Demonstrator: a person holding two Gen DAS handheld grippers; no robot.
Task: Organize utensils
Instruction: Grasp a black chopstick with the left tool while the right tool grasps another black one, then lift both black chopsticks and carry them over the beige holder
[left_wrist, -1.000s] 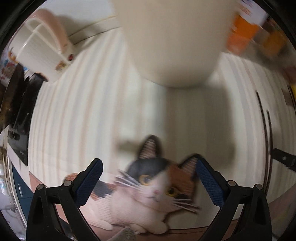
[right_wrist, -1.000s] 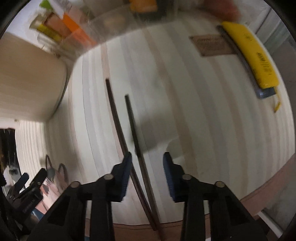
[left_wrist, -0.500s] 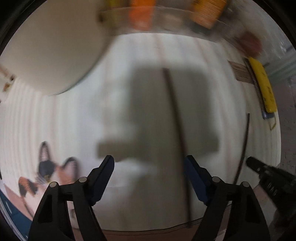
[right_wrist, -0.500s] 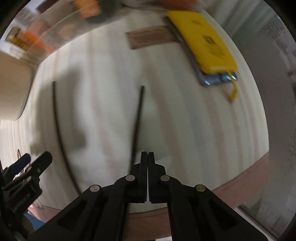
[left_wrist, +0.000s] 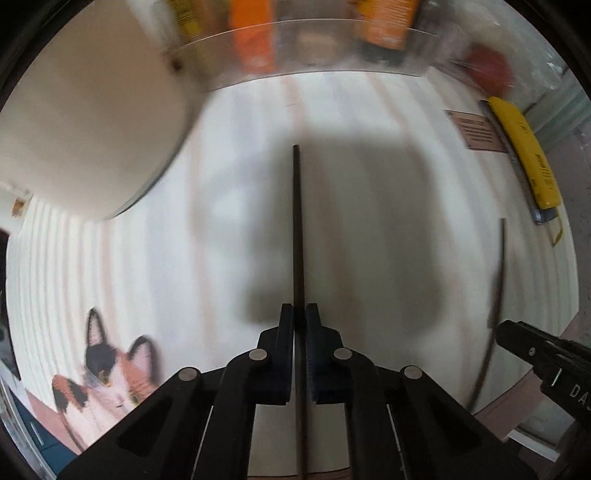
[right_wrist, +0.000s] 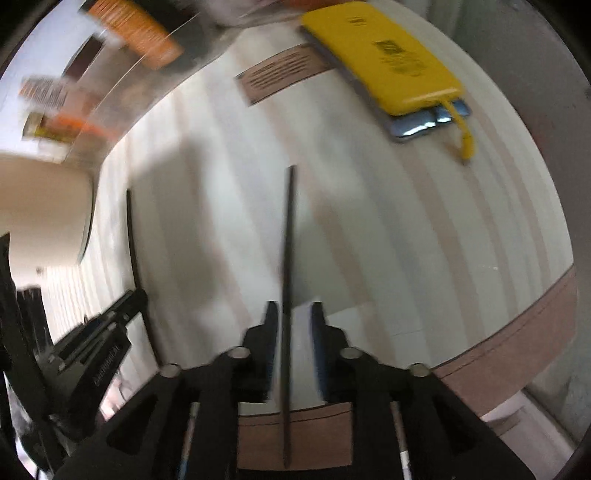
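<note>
Left hand-held gripper (left_wrist: 300, 314) pinching 1 dark chopstick (left_wrist: 297, 236), right hand-held gripper (right_wrist: 293, 314) opening, second chopstick (right_wrist: 287, 258) between its fingers

A pale striped tabletop (left_wrist: 229, 229) with a brown edge band fills both views. On it lie two thin dark chopsticks (left_wrist: 297, 221) (right_wrist: 130, 236), a yellow case (right_wrist: 388, 55) upper right, a brown printed card (right_wrist: 280, 74), and a cream cylindrical container (left_wrist: 81, 122) upper left.

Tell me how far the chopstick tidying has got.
Done: nothing looks stowed yet. In hand: the left gripper is shut on one chopstick; the right gripper, jaws opening, straddles the other chopstick. Left: getting both into a holder, perhaps the cup.
</note>
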